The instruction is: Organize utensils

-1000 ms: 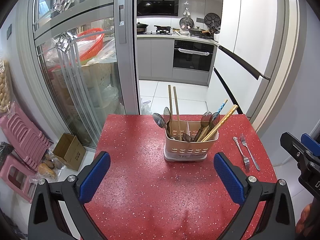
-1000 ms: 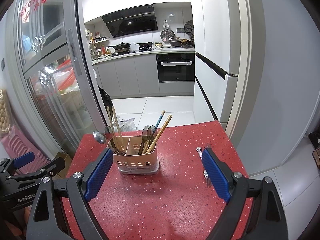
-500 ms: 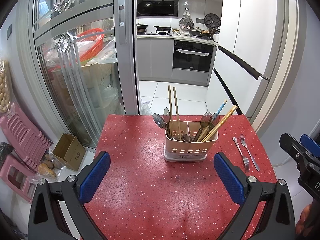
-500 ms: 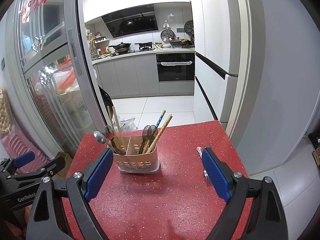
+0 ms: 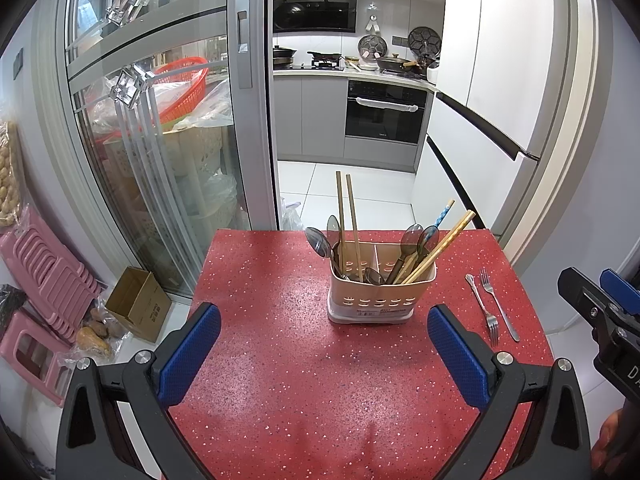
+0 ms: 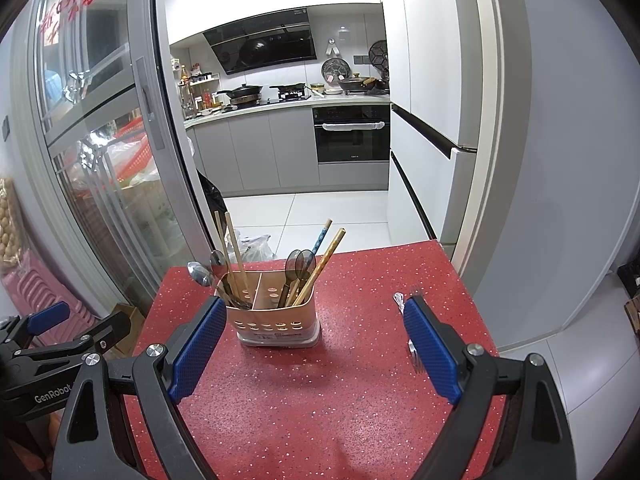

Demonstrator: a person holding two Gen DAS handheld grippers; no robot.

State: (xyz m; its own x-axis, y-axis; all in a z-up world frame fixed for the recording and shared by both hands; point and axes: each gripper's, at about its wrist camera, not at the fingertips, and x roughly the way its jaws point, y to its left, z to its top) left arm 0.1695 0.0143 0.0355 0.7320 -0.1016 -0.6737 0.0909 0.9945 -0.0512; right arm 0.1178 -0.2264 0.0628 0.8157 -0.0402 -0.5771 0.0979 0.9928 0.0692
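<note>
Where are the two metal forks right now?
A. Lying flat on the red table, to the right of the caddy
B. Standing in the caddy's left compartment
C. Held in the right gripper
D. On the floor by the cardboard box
A: the two forks lie side by side on the red table, apart from the caddy.

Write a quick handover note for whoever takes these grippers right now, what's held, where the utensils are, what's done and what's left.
Left gripper: open, empty, above the red table.
Right gripper: open, empty.
Utensil holder: mid-table, already holding spoons and chopsticks in both compartments.
Left: two forks lie flat on the table to the holder's right; they look like the next pick, likeliest for the right gripper.
</note>
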